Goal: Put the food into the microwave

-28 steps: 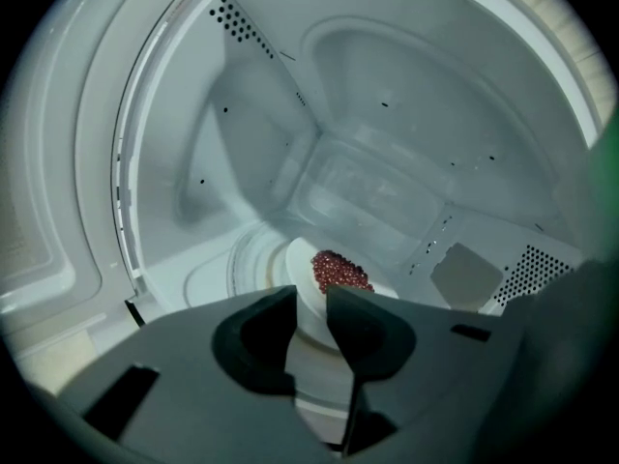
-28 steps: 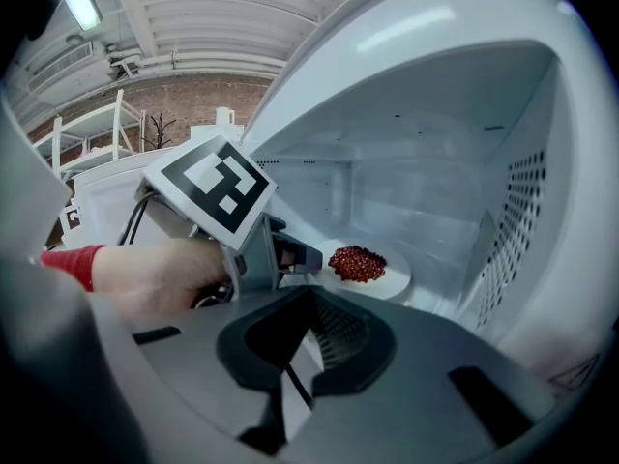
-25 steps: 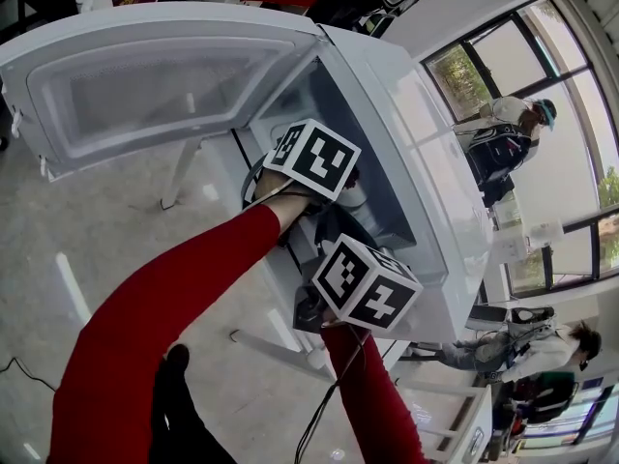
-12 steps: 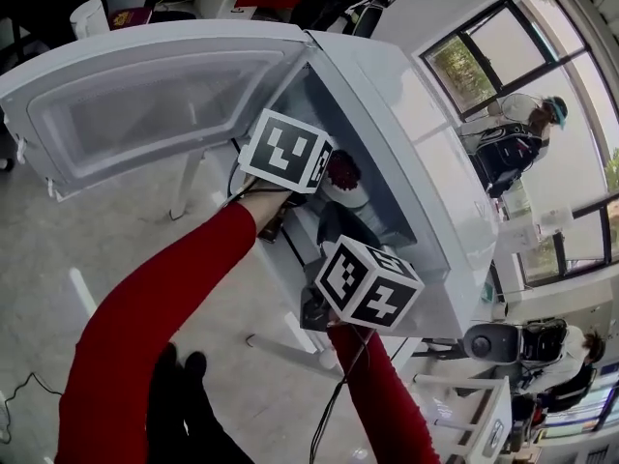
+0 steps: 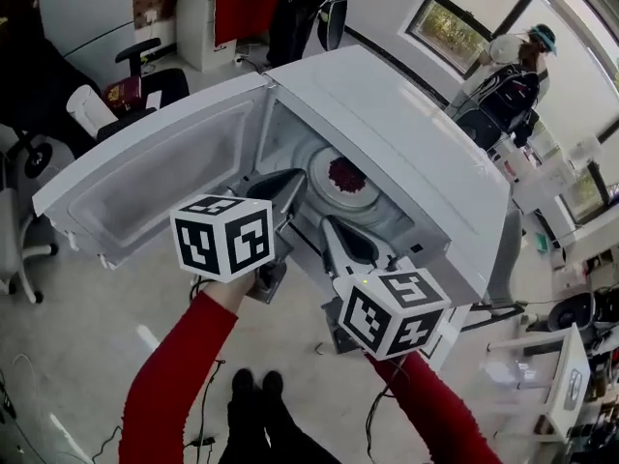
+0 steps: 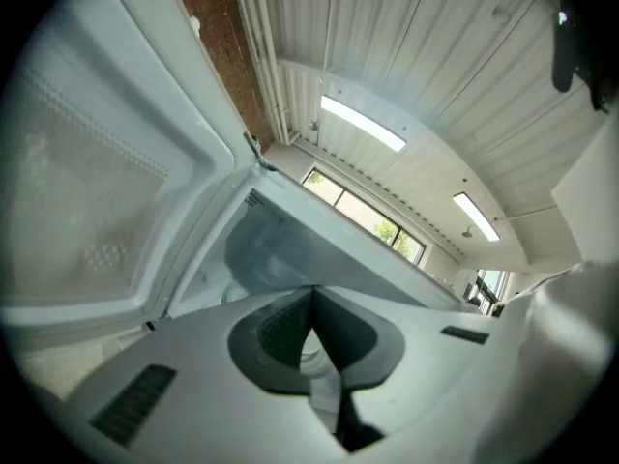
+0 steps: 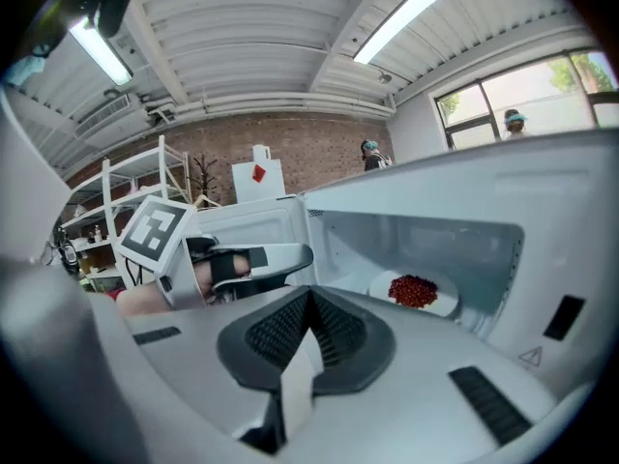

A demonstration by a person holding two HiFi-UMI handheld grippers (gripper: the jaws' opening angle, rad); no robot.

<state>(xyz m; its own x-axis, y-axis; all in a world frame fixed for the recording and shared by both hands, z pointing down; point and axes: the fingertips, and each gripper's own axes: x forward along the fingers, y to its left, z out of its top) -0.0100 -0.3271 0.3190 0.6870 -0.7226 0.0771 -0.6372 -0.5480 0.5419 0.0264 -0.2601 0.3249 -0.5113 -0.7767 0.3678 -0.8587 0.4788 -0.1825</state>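
The white microwave (image 5: 406, 153) stands with its door (image 5: 145, 177) swung wide to the left. Inside on the turntable lies a white plate with red food (image 5: 345, 175), which the right gripper view shows too, the plate with red food (image 7: 414, 291) deep in the cavity. My left gripper (image 5: 293, 184) is shut and empty, just outside the cavity's front left. My right gripper (image 5: 330, 228) is shut and empty too, in front of the opening. The right gripper view shows the left gripper (image 7: 290, 255) beside the door. In the left gripper view, the shut left gripper (image 6: 311, 303) points into the cavity (image 6: 276, 249).
A person (image 5: 513, 71) stands by the windows at the far right. An office chair (image 5: 145, 66) and a red cabinet (image 5: 232, 3) stand behind the door. A white table (image 5: 546, 394) is at the lower right, cables on the floor (image 5: 208, 423).
My left gripper has drawn back out of the microwave, and the plate of red food stays inside. The head view has pulled back and higher.
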